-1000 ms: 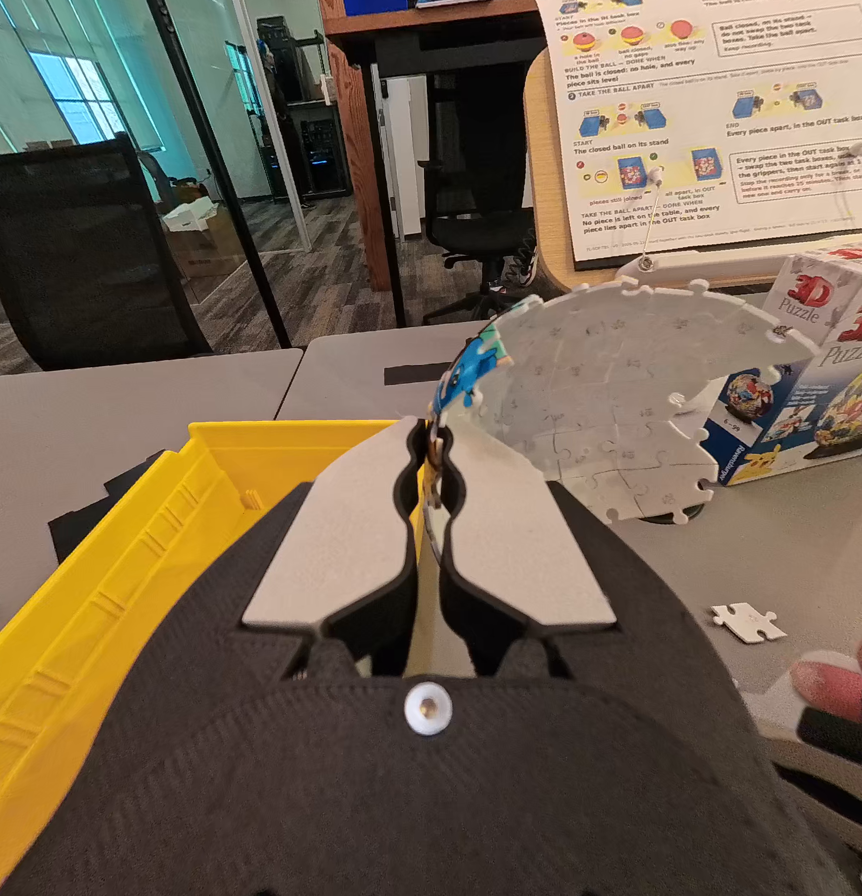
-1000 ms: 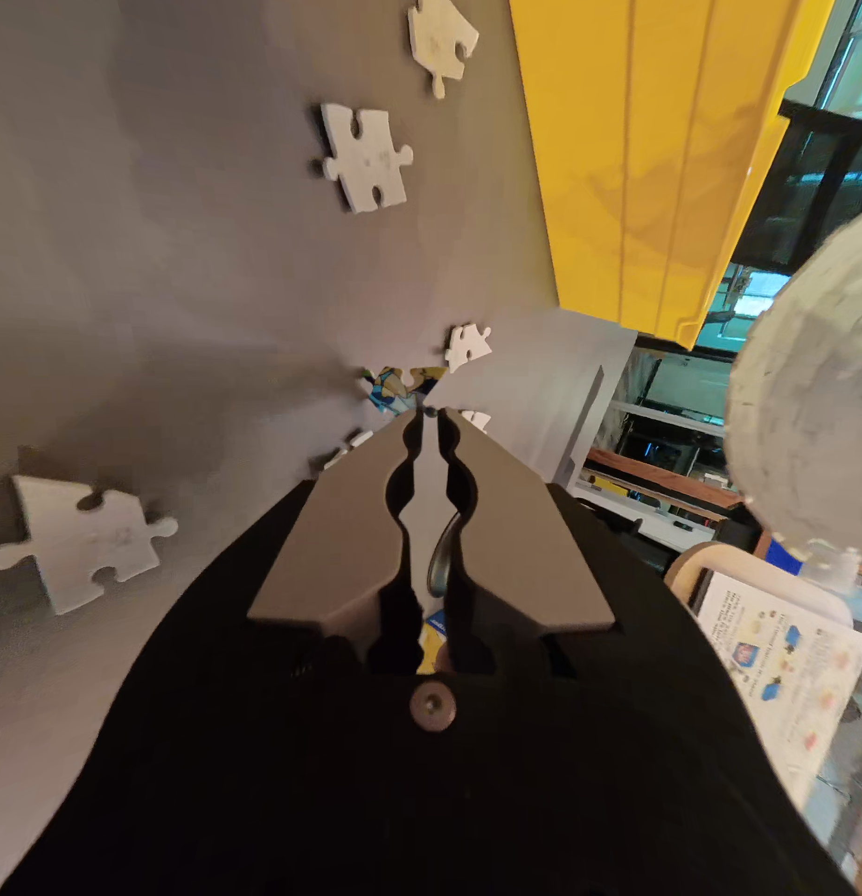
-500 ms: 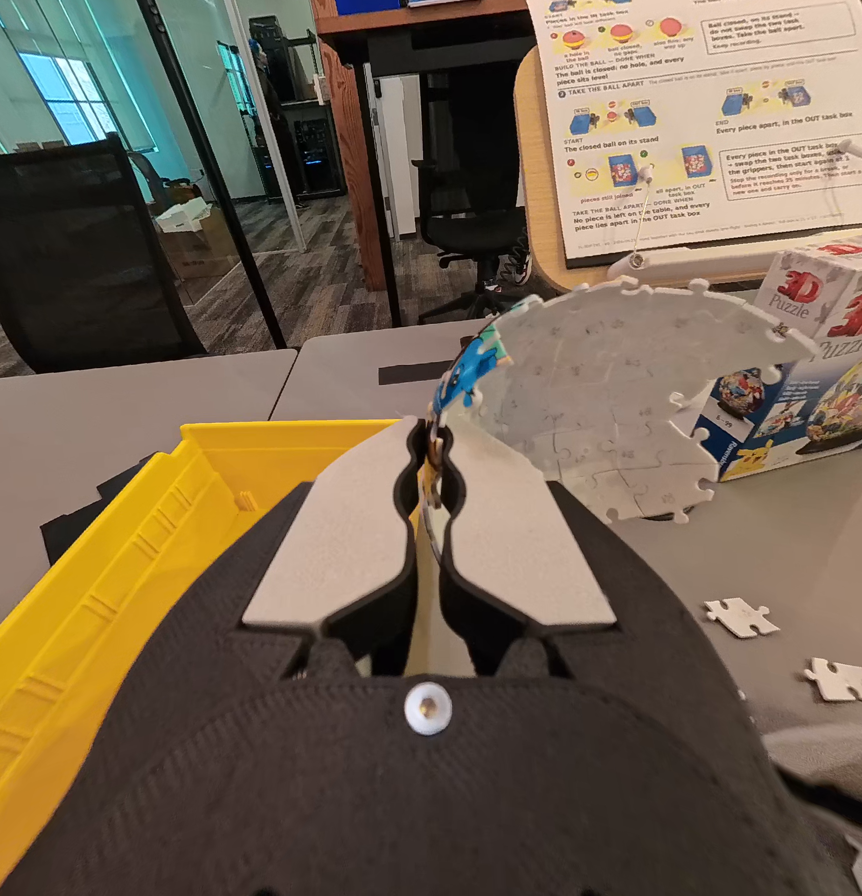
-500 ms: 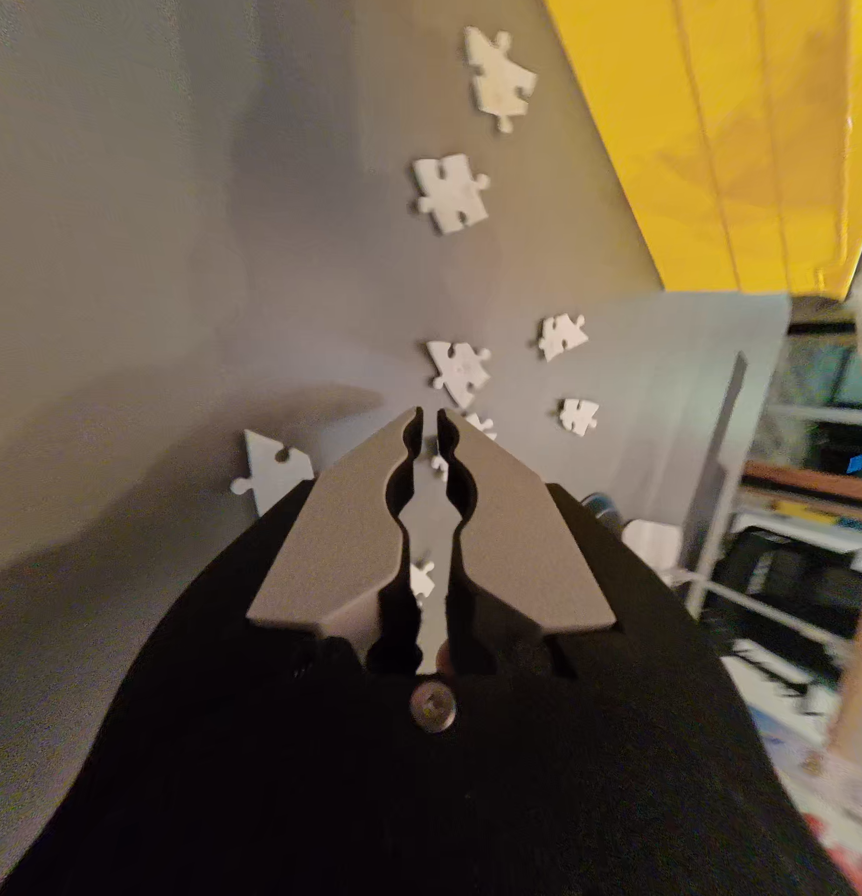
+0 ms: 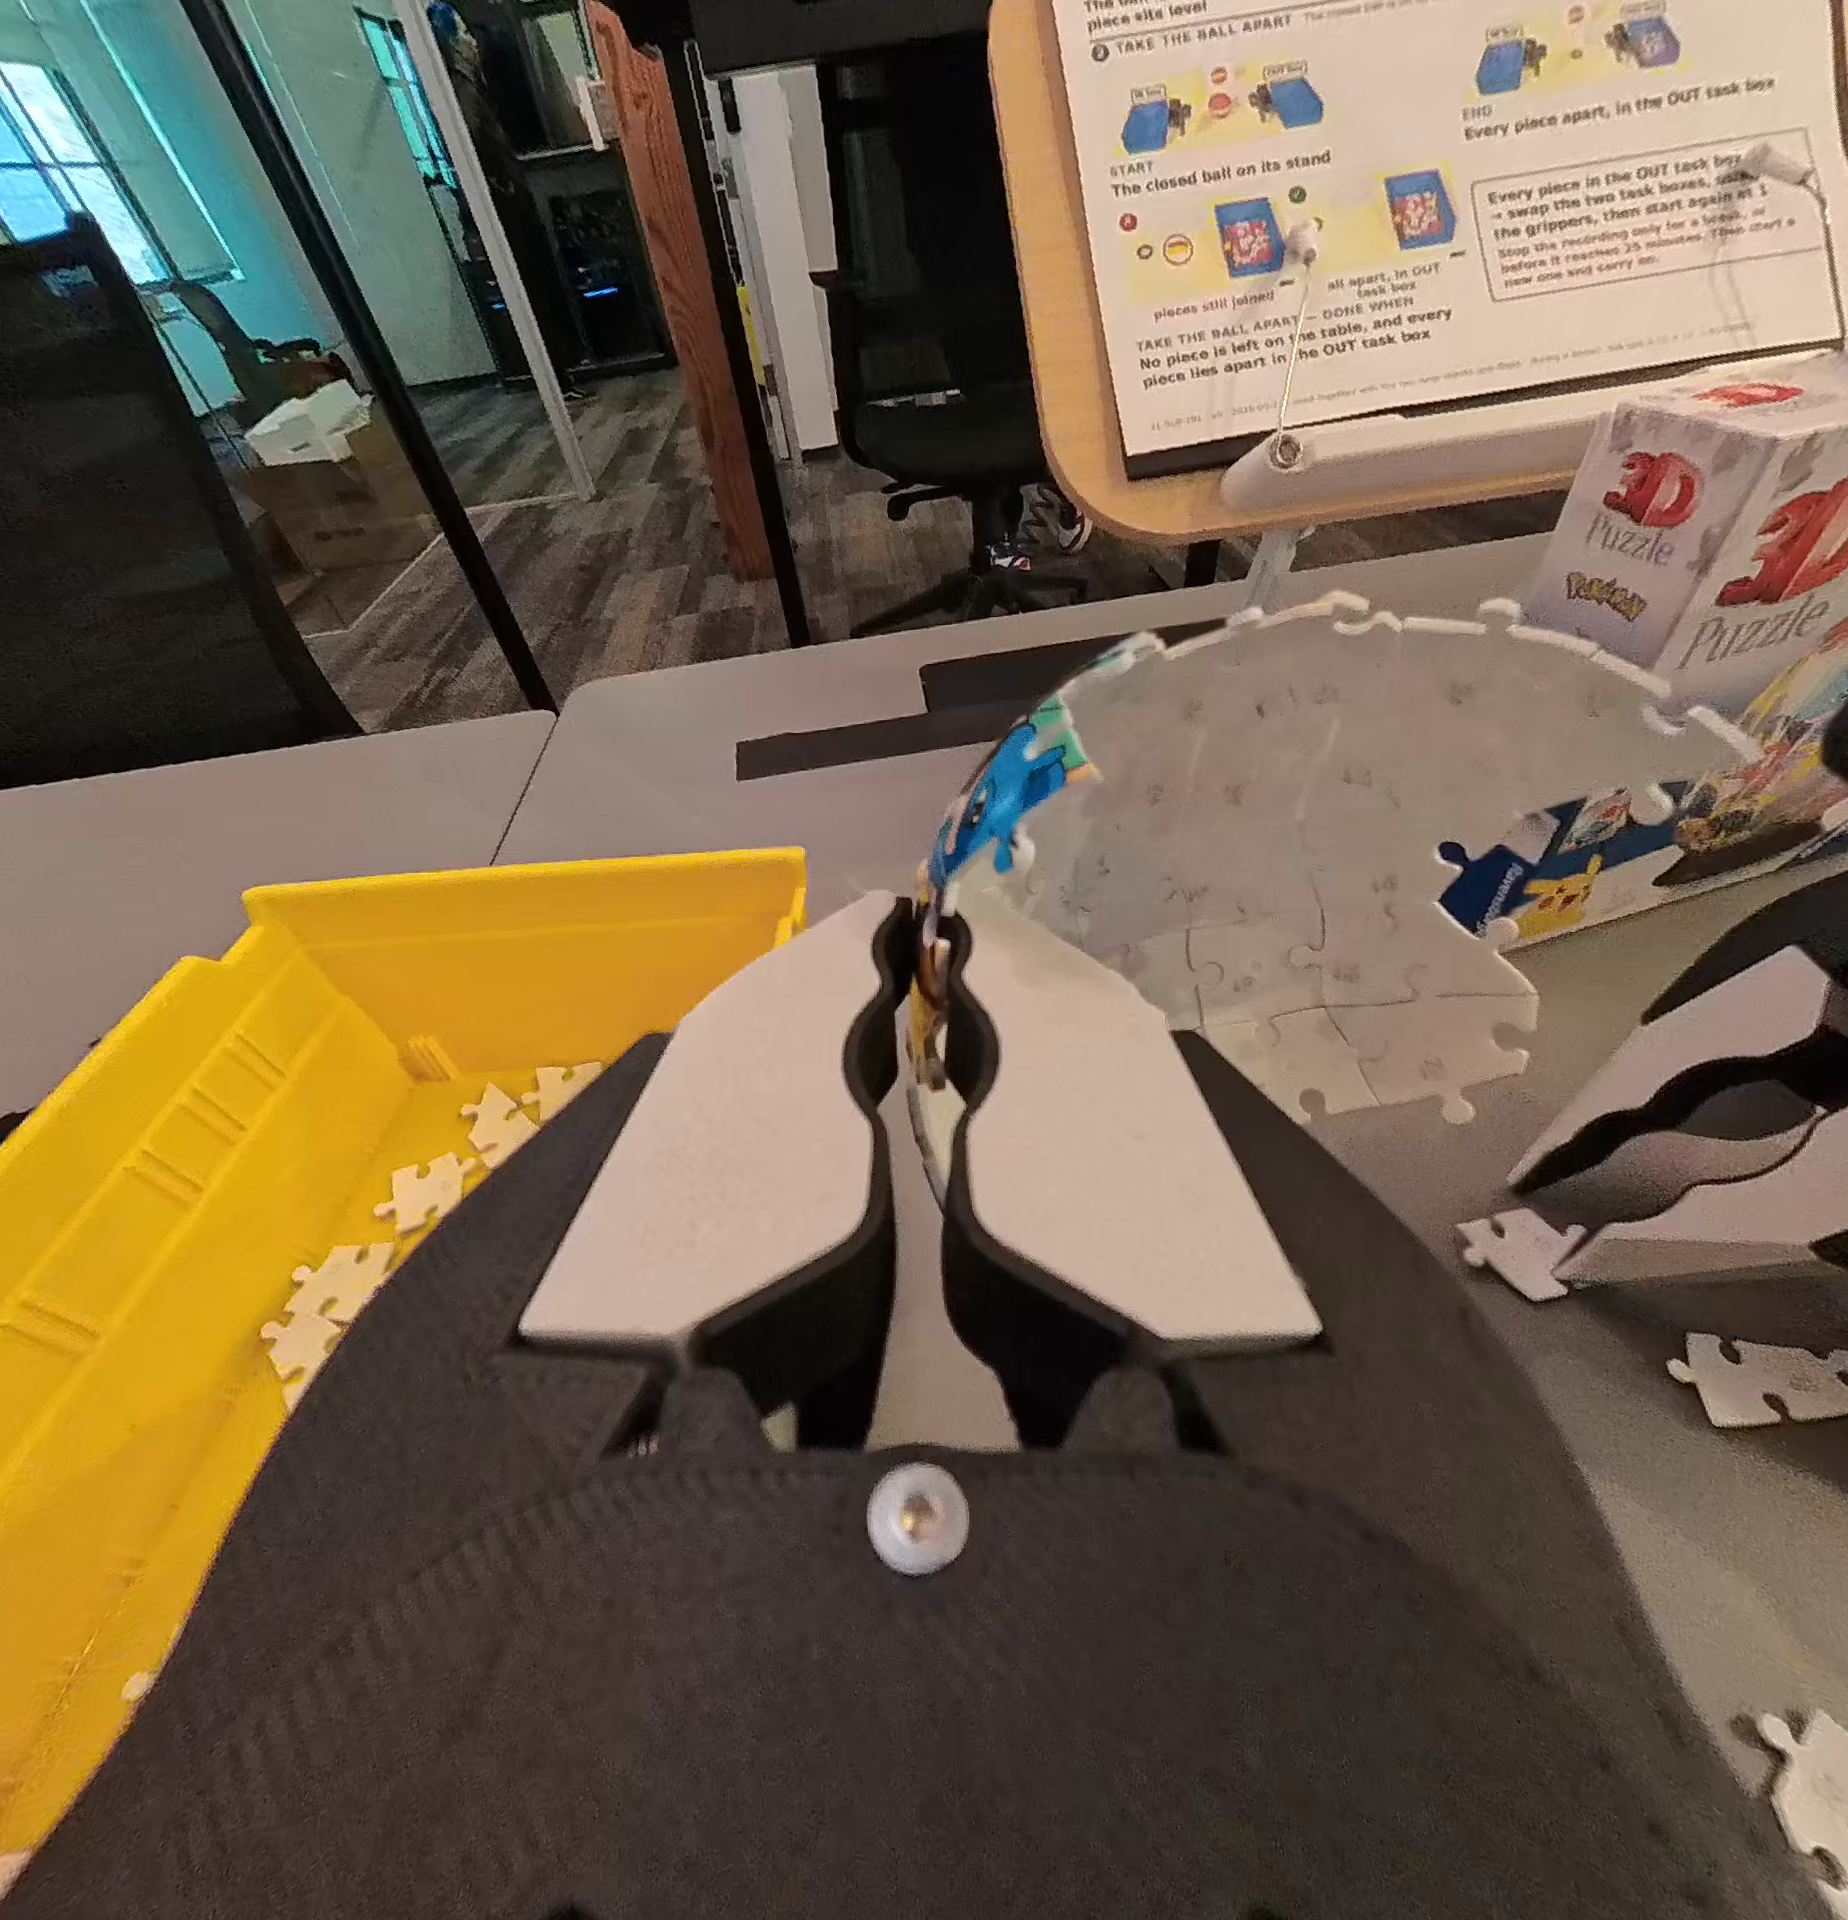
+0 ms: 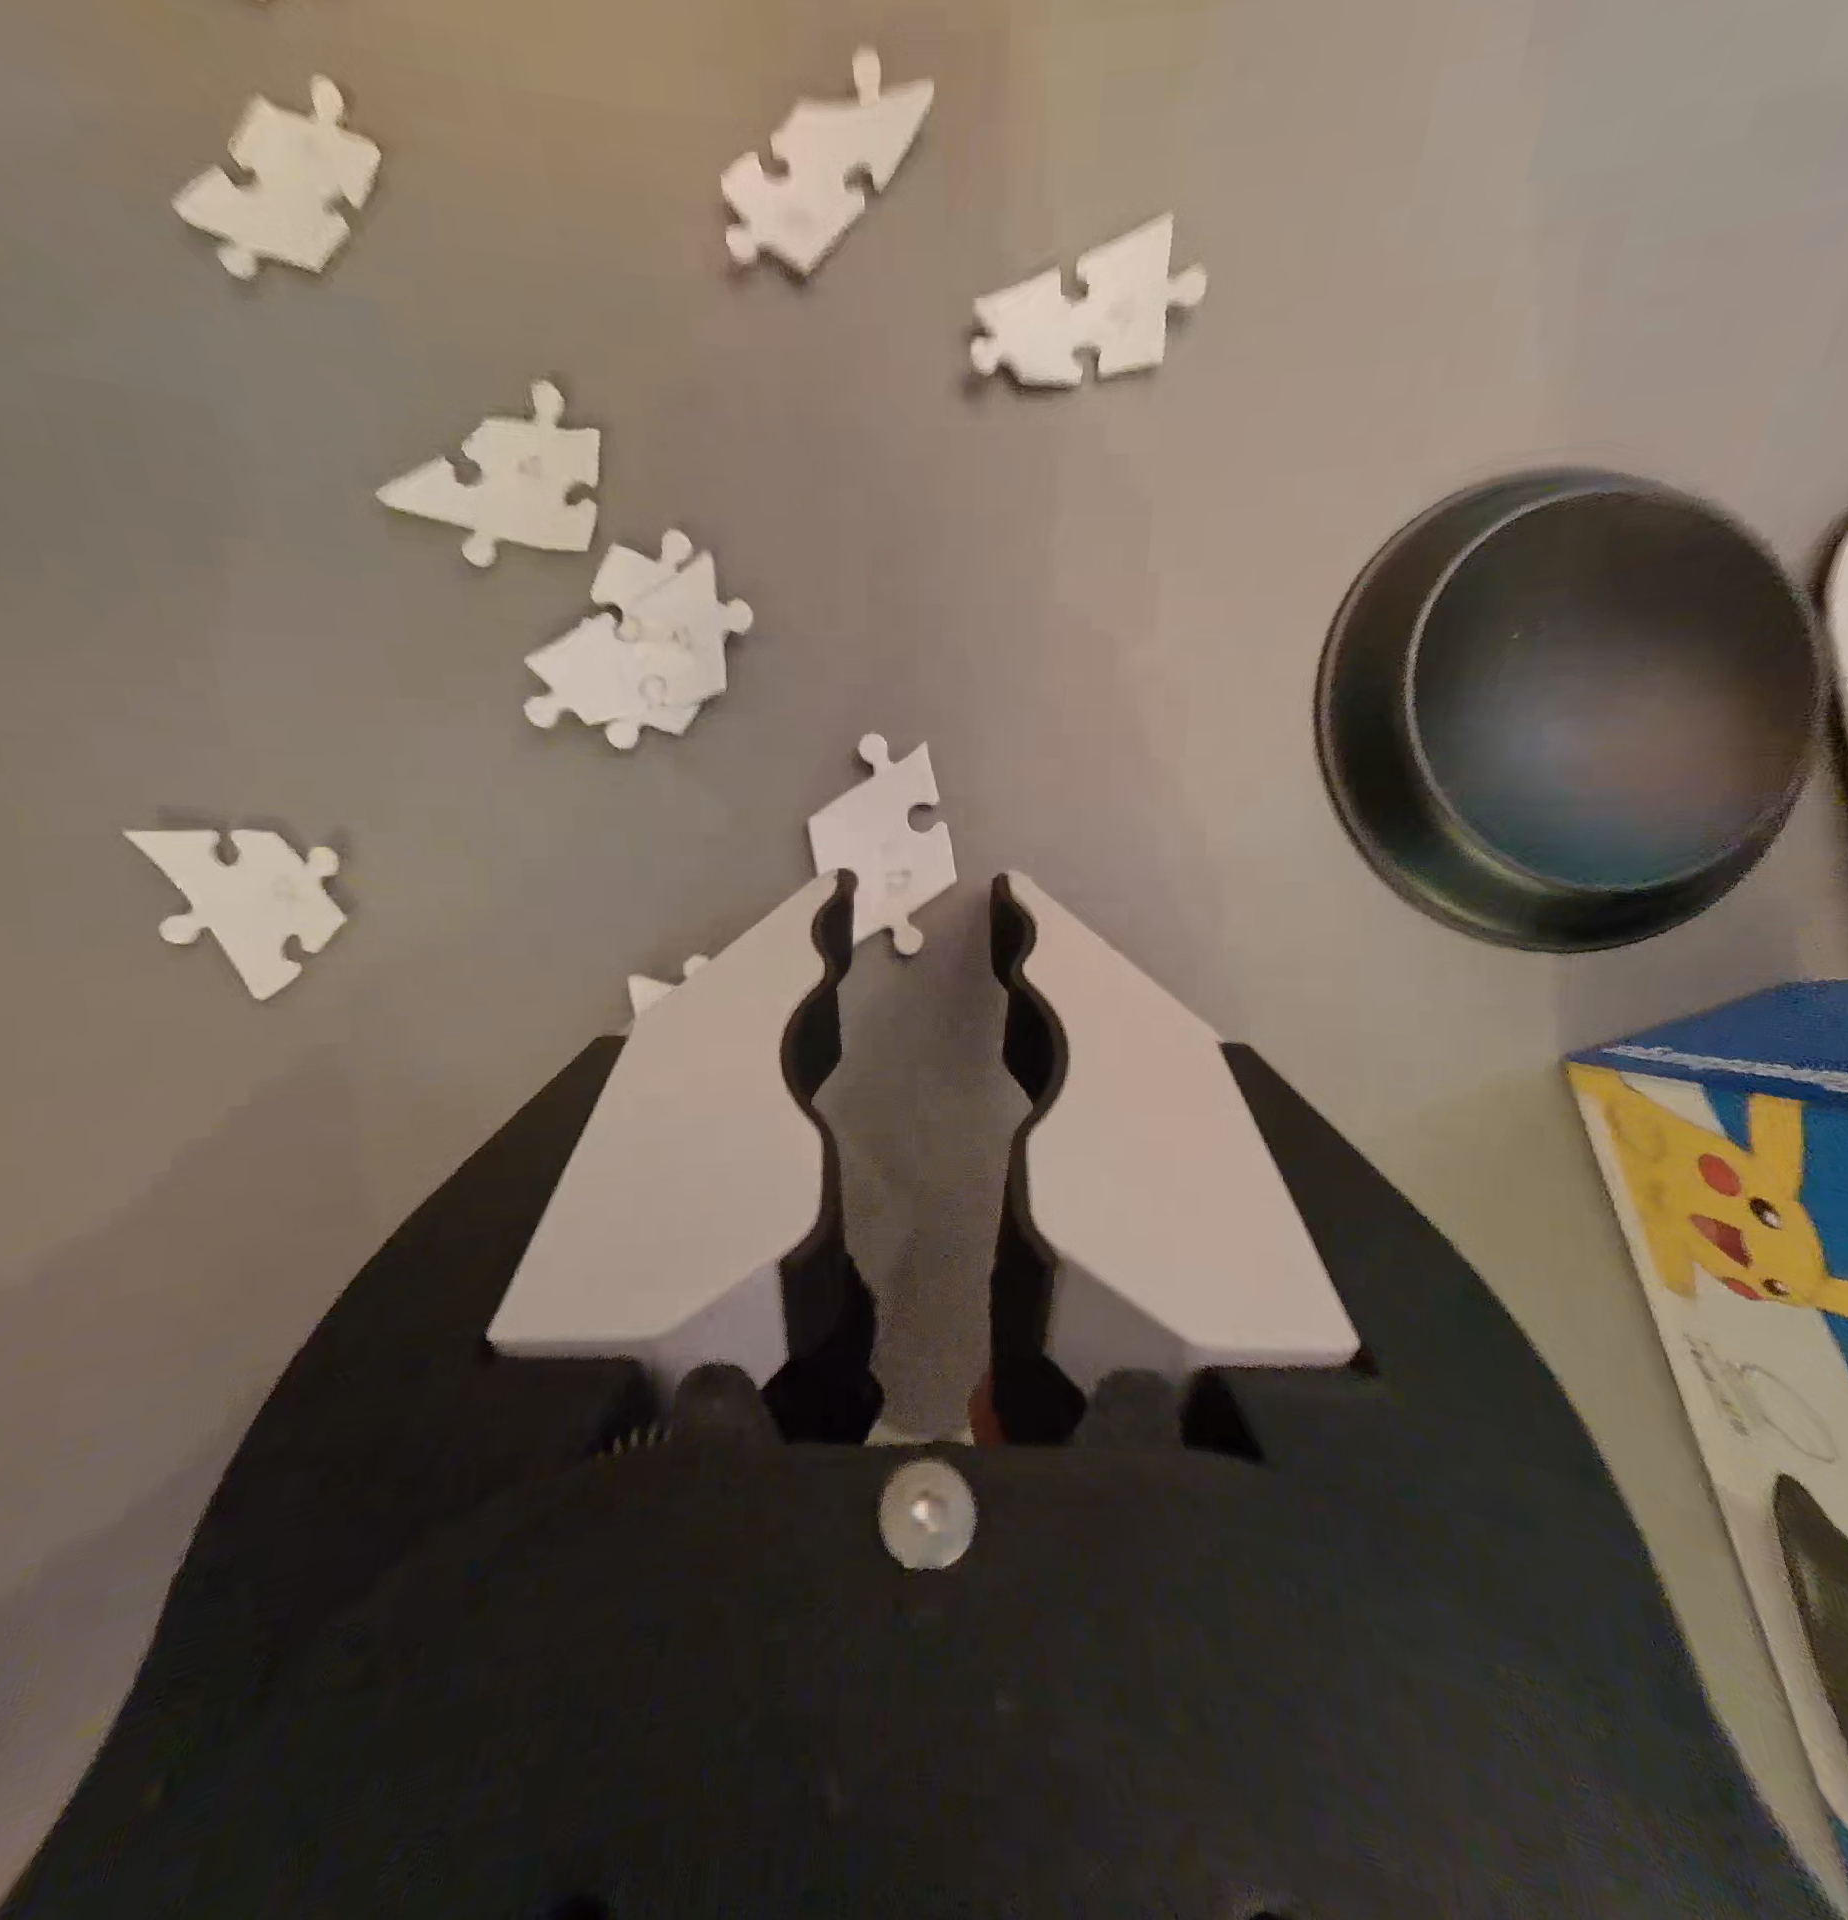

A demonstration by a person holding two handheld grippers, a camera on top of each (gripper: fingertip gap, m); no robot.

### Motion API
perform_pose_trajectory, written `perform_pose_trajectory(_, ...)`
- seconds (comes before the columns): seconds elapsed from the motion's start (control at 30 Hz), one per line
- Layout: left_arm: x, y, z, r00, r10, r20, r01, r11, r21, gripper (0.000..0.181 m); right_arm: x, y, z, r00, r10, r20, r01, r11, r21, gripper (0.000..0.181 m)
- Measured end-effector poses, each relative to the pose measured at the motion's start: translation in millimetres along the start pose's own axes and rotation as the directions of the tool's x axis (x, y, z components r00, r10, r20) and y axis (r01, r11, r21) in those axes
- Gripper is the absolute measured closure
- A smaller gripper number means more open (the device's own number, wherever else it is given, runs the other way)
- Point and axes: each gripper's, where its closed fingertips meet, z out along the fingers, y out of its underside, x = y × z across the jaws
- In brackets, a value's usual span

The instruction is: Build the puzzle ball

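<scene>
Partial puzzle ball [image 5: 1304, 883]: a curved shell of joined pieces, pale inner side facing my left camera, printed colour showing only along its left edge. It's held up over the bench [image 5: 629, 769], just right of the yellow bin [image 5: 307, 1039].

My left hand-held gripper [image 5: 925, 935] is clamped on that coloured edge; the rim runs down between the fingers, tips nearly touching.

My right hand-held gripper [image 6: 920, 883] points straight down at the bench, fingers parted with a clear gap, nothing in them. A loose piece [image 6: 884, 842] lies white side up right at the tips, partly between them. Can't tell if the left finger touches it. In the left wrist view the same gripper [image 5: 1522, 1226] sits low at the right, tips by a white piece on the bench.

More loose pieces [image 6: 494, 494] are scattered white side up ahead and to the left in the right wrist view; two of them overlap [image 6: 639, 649]. The round black stand [image 6: 1569, 707] sits on the bench to the right, well apart from the pieces. Puzzle box [image 6: 1751, 1299] is at the right edge, near the stand.

The bin holds several white pieces [image 5: 421, 1195] on its floor. An instruction sheet [image 5: 1471, 187] stands on a wooden board behind the box.
</scene>
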Motion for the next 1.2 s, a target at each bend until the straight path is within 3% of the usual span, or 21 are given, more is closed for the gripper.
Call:
perform_pose_trajectory(0.37,8.1,12.5,6.8,1.000,-0.003,-0.020,0.003,1.000,-0.027,0.178,-2.8,0.5,-1.6,0.995,0.082,0.051,-0.084,0.995,0.044,0.181)
perform_pose_trajectory(0.63,17.6,16.8,10.0,0.999,0.001,-0.040,-0.003,0.999,-0.038,0.178,-10.2,9.8,-18.9,0.990,0.126,0.065,-0.131,0.989,0.073,0.181)
perform_pose_trajectory(0.83,18.8,15.3,9.6,0.999,0.006,-0.041,-0.007,0.999,-0.035,0.178,-31.9,36.8,-21.2,0.994,0.083,0.067,-0.076,0.992,-0.097,0.166)
perform_pose_trajectory(1.2,20.3,14.5,10.8,0.999,0.005,-0.046,-0.006,0.999,-0.033,0.178,-50.4,27.7,-15.4,0.997,0.074,0.035,-0.073,0.997,-0.036,0.181)
